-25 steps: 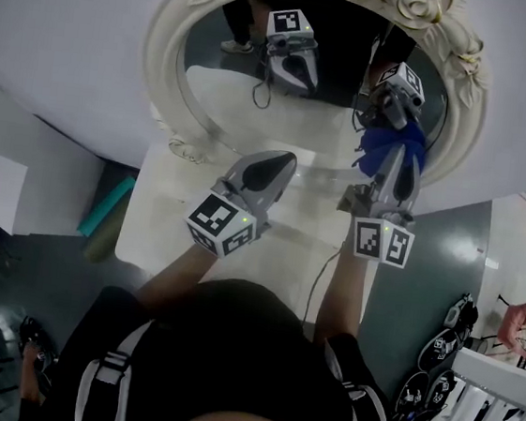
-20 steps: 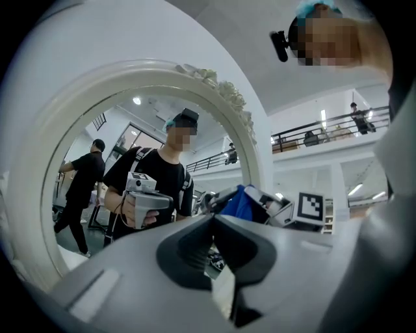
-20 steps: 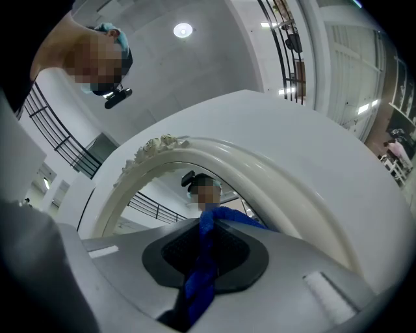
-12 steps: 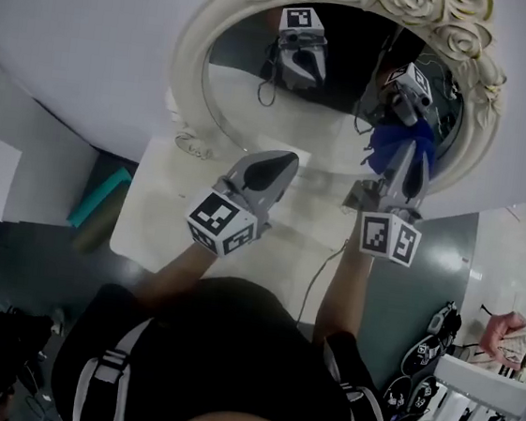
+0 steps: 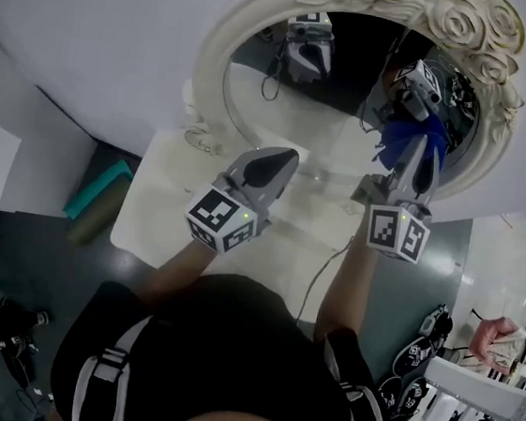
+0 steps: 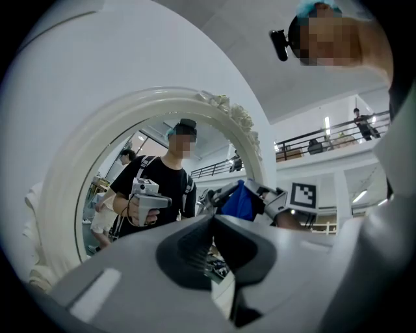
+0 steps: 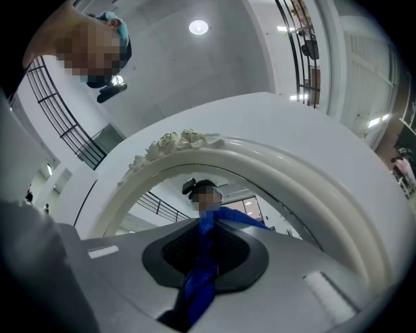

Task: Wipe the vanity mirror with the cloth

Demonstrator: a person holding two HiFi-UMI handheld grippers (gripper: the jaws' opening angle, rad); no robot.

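Person: black-shirted torso lowest in the head view, both forearms reaching forward to the 2 grippers.
Left gripper: held over the table, short of the mirror; its jaws are pressed together with nothing between them.
Right gripper: raised to the lower right part of the glass, jaws pinching the cloth.
Cloth: blue, bunched at the right gripper's tip, where it meets its own reflection on the glass; a strip of it runs back between the jaws. In the left gripper view it shows as a blue wad off to the right.
Table: white top under both grippers, with a thin dark cable trailing off its near edge.
Mirror: round glass standing at the far end of the table in a cream carved frame topped with roses; the glass reflects both grippers.
Floor: dark grey, with a teal block left of the table and several shoes to the right.
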